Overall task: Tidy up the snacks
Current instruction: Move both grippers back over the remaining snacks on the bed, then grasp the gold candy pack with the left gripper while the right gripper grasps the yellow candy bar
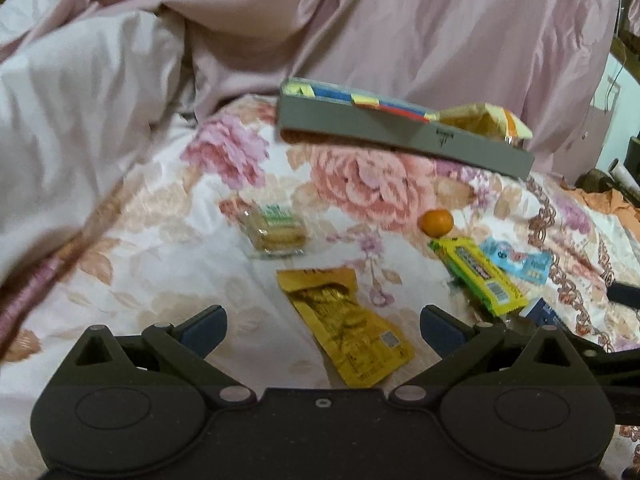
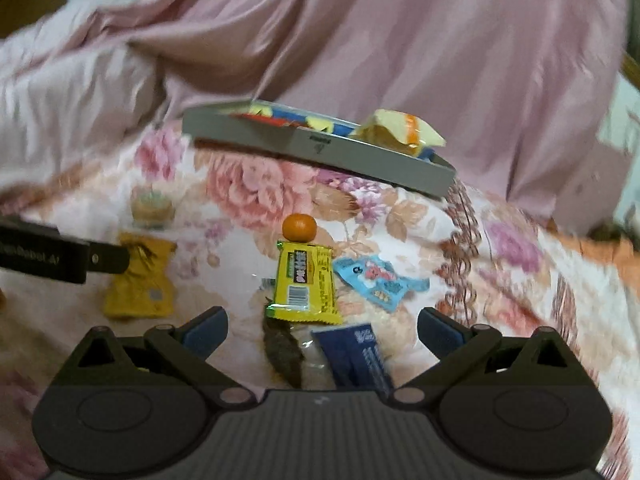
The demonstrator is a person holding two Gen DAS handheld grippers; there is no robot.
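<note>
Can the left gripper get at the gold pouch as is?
Probably yes. The left gripper has its jaws open, and the gold pouch lies flat on the floral bedspread right between and ahead of them. Nothing lies on it; the cracker pack sits apart, farther off.

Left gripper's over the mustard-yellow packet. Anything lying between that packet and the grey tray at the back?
Partly. The clear biscuit pack lies just left of the line from the yellow packet to the grey tray; otherwise only bare floral bedspread. Left gripper is open, nothing under it but the packet.
</note>
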